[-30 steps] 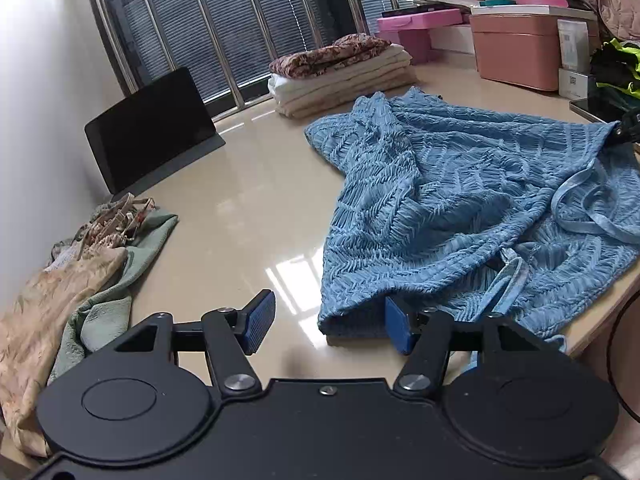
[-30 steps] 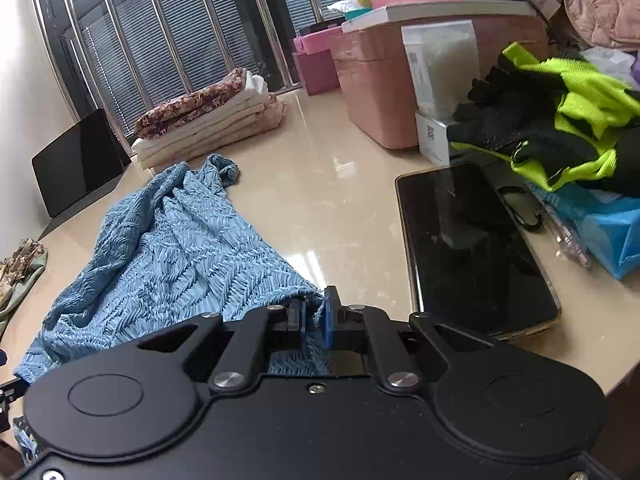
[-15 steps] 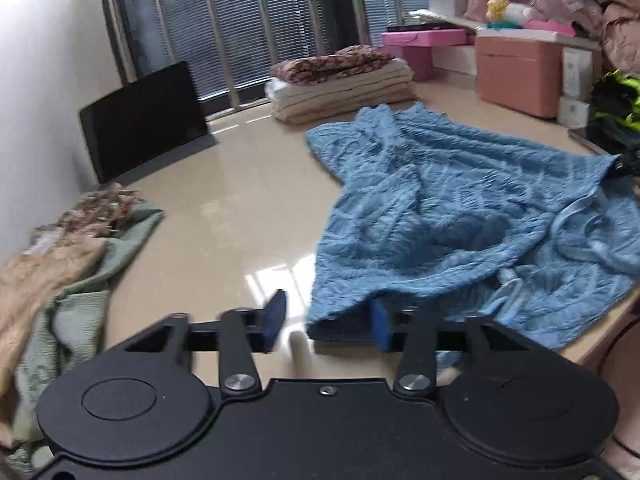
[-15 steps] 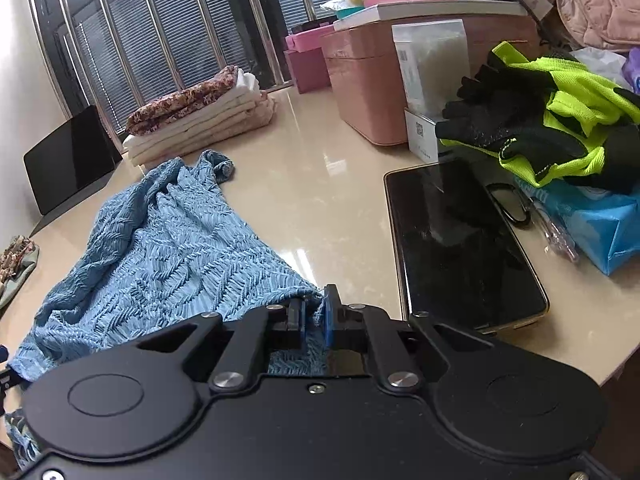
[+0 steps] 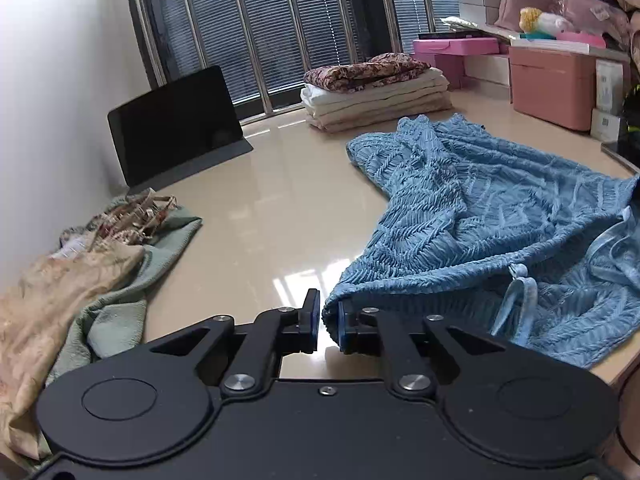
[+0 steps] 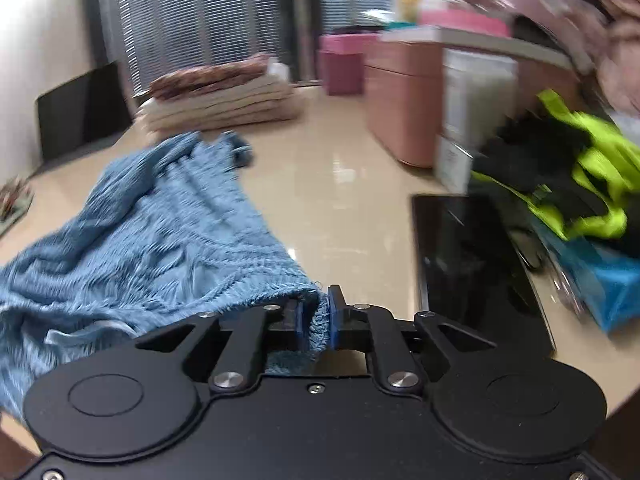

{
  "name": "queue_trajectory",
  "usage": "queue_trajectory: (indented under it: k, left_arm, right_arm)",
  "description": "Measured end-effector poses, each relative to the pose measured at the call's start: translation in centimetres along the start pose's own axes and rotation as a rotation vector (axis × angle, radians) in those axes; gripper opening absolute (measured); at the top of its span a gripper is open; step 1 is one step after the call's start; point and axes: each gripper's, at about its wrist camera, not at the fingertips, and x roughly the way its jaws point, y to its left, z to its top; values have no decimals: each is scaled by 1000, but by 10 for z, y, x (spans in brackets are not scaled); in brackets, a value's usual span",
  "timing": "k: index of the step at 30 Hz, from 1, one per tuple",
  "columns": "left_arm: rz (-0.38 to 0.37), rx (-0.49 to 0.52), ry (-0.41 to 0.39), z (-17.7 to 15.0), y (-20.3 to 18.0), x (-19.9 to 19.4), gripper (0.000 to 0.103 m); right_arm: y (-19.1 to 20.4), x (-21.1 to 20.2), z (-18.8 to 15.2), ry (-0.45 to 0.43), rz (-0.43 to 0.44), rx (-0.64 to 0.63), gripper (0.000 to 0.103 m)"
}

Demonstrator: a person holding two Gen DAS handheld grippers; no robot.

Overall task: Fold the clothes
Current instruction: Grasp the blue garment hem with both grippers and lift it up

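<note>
Left gripper (image 5: 329, 322): fingers nearly together, pinching the near corner of the blue garment (image 5: 480, 216). Bare table (image 5: 272, 208) ahead and left of the fingers. Right gripper (image 6: 316, 322): fingers clamped on the garment's other corner; phone (image 6: 472, 264) just right. Pink box (image 6: 400, 112) closed, contents hidden. Right view motion-blurred.

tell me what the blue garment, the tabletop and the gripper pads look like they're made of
Blue garment: soft knit or crinkled fabric, matte, with raised herringbone ridges; a smoother pale ribbon tie hangs from it.
Tabletop: hard, glossy beige surface, perhaps polished stone or laminate, mirroring the window light.
Pads of the left gripper: blue, matte, probably rubber, on black fingers that look like plastic.
</note>
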Motion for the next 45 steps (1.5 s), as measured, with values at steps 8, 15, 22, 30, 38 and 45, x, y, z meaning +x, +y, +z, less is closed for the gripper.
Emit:
queue_trajectory:
  k: [8,15,22,30,38,45]
  left_arm:
    - [-40,156,-35,-3,-4,9,58]
    - [-82,264,-77,-4,0,21,38]
    - [-17,148,-36,3,1,15,6]
    - [182,189,-158,154,34,-15,6]
    - [334,50,-239,359,116,-105,6]
    - [436,110,-188,383,114,-148,7]
  right_arm:
    - [-4,8,7,4,85,-133,48]
    - [-9,15,7,-30,113,-127,41]
    - [-9,9,11,-12,93,-32,8]
    - [-2,-14,132,-69,149,51,7]
    - [46,-119,350,-299,49,-51,7]
    - [74,-174,392,-323,-38,-97,7]
